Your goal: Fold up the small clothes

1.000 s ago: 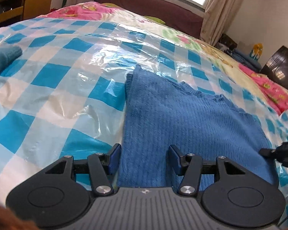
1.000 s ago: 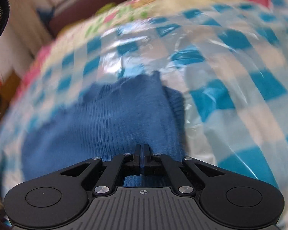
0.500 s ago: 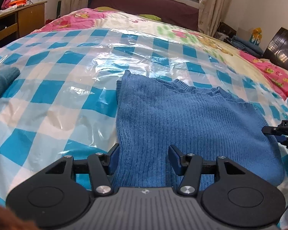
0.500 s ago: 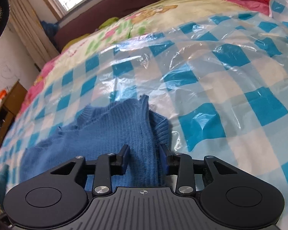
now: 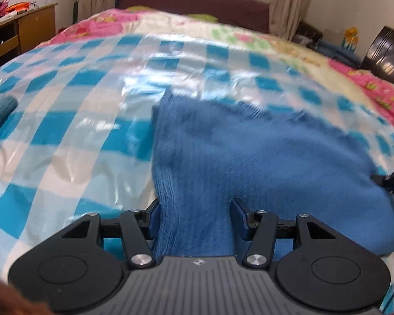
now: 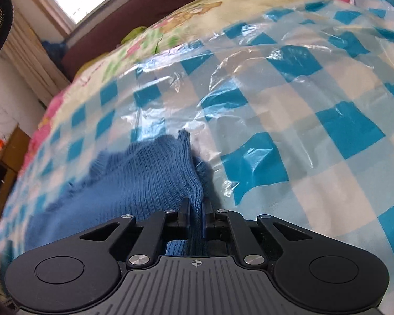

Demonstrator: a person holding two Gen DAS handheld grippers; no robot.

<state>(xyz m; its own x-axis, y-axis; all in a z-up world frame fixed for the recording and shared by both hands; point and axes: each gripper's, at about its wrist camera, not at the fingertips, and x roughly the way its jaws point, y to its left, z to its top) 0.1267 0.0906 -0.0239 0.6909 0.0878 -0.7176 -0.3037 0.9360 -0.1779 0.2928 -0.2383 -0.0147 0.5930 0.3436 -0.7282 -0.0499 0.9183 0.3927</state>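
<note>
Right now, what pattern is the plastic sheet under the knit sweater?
Blue-and-white checks on the glossy plastic sheet; the ribbed knit sweater is plain blue. Clearest in the right wrist view.

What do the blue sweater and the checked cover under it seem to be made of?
The blue sweater looks like soft ribbed knit, wool or acrylic yarn: fine vertical ribs and a fuzzy matte surface show, and a thick bunched edge sits pinched in the right gripper. The checked cover looks like thin glossy plastic film: it shows bright glare and sharp crinkles, lying over the floral bedding.

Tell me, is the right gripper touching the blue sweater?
Touching. The right wrist view shows the right gripper shut on a fold of the blue sweater.
</note>
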